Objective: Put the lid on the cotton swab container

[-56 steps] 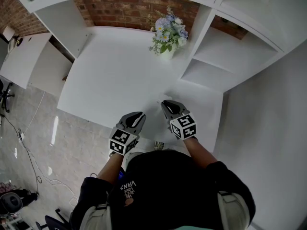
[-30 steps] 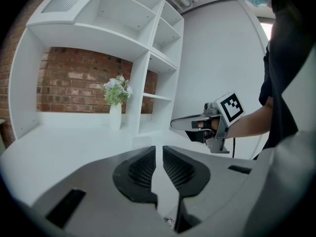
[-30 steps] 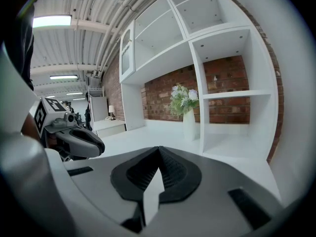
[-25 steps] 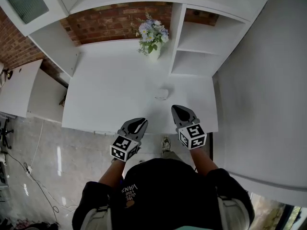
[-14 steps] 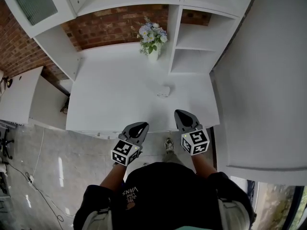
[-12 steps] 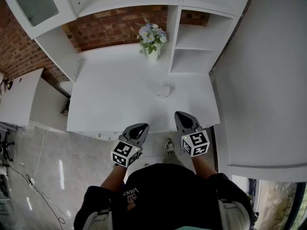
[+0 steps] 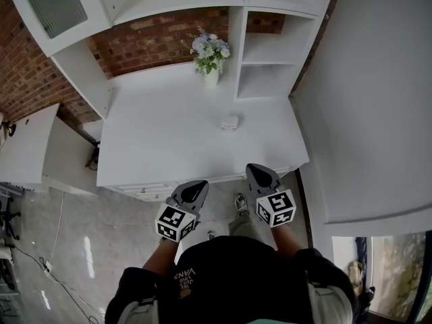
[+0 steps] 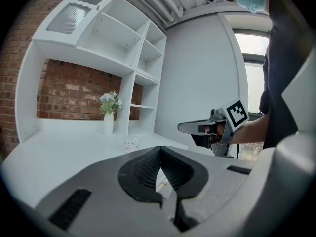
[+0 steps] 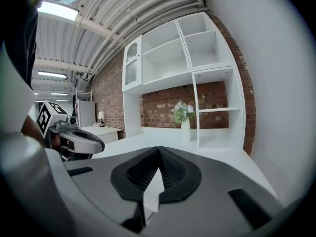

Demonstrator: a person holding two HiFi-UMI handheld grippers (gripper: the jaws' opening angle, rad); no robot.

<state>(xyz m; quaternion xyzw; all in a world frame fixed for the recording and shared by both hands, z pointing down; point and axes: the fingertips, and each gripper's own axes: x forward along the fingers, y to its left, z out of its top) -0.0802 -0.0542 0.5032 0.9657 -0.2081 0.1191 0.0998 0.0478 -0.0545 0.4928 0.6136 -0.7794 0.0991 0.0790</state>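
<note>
Closed left tool [image 7: 197,185], right tool [image 7: 255,170] face a perhaps-lidded container [image 7: 229,122].

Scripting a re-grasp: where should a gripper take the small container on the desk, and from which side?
Probably across its opposite side walls, coming in from the front edge of the desk. The container is low and boxy and stands alone, with free surface in front and the vase behind. The lid seam is too small to make out.

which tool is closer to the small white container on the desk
The right tool, at the desk's front edge, almost directly below the container. The left tool sits farther back and off to the left, over the floor.
</note>
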